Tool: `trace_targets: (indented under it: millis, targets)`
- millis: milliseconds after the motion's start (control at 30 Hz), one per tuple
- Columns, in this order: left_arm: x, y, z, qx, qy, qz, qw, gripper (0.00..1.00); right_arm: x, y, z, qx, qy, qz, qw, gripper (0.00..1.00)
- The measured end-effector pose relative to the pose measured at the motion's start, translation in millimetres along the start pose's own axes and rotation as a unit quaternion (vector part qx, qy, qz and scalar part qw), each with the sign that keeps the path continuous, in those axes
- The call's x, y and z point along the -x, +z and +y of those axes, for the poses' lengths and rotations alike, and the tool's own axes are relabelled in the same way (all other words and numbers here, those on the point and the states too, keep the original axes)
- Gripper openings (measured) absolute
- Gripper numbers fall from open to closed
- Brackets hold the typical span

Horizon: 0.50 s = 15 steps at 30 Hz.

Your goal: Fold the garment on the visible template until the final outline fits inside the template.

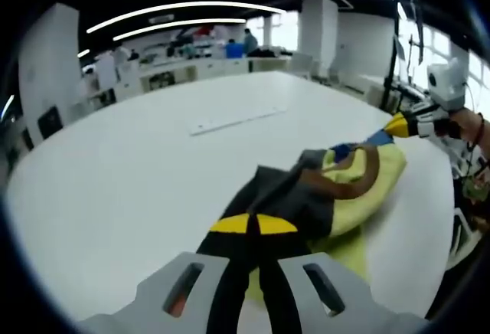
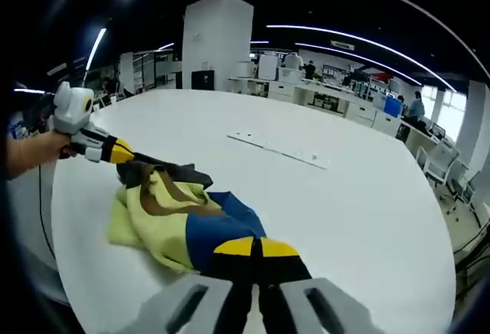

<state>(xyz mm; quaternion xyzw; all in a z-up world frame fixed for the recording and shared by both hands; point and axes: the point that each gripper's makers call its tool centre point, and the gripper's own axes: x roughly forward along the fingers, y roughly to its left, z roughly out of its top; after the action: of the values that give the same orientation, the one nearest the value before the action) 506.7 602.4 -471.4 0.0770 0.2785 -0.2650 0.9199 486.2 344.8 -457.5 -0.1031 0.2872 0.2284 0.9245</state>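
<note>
On the white bench (image 1: 115, 188) the garment (image 1: 344, 188) lies in a crumpled heap of yellow, grey, brown and blue, with a flat white strip (image 2: 279, 148) lying well apart from it. Our left claw (image 1: 253, 225) is clamped on the grey end and our right claw (image 2: 255, 248) on the blue end, jaws together on cloth. We judge this the opening step, and next we should draw the claws apart to spread the garment flat before any fold.
</note>
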Motion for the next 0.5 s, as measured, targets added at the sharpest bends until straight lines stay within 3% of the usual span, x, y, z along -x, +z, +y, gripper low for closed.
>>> trace_targets:
  millis: [200, 300, 433, 500]
  targets:
    - [0.7, 2.2, -2.6, -0.024, -0.014, -0.008, 0.9996, 0.0, -6.0, -13.9, -2.6, -0.011, 0.002, 0.014, 0.9998, 0.0]
    - [5.4, 4.9, -2.7, -0.043, -0.016, -0.019, 0.9987, 0.06, -5.5, -17.1, -3.0, -0.026, 0.009, 0.013, 0.9995, 0.0]
    - [10.0, 5.5, -10.8, -0.07, -0.042, -0.032, 0.9961, 0.13, -3.2, -15.8, -3.2, -0.025, 0.014, 0.005, 0.9996, 0.0]
    - [9.3, -0.6, -14.0, -0.085, -0.052, -0.021, 0.9947, 0.14, -2.3, -16.2, -1.7, -0.027, 0.019, 0.005, 0.9994, 0.05]
